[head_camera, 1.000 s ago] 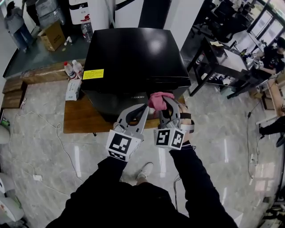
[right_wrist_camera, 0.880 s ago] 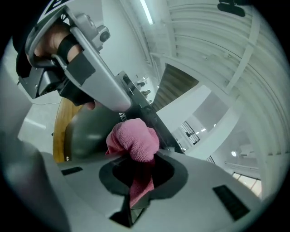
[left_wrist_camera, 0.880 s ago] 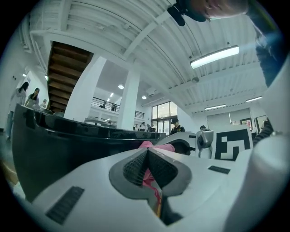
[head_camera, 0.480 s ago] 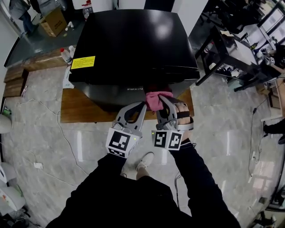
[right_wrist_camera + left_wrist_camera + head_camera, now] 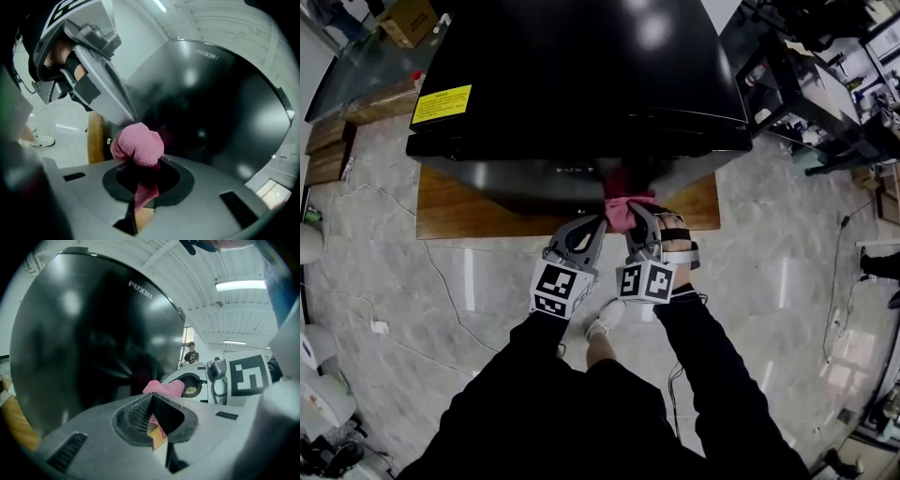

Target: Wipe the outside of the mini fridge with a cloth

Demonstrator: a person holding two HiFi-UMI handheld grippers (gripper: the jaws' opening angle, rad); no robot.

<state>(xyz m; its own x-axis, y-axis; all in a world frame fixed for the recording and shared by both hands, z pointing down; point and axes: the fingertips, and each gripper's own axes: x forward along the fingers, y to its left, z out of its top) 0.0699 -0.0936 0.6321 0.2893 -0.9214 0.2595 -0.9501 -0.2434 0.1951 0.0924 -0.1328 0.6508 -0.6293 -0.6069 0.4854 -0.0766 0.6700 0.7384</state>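
Right tongs [image 5: 634, 221] are clamped tight on the pink cloth [image 5: 138, 145], which bunches up past the tips and is pushed against the glossy front of the black mini fridge [image 5: 581, 84], near its top edge. Left tongs [image 5: 151, 397] are squeezed together just at 9 o'clock of the right ones, tips right beside the cloth. From my head view the cloth sits on the fridge's 6 o'clock side. The fridge stands on a low wooden surface [image 5: 459, 211], with a yellow sticker [image 5: 442, 103] at 10 o'clock on its top.
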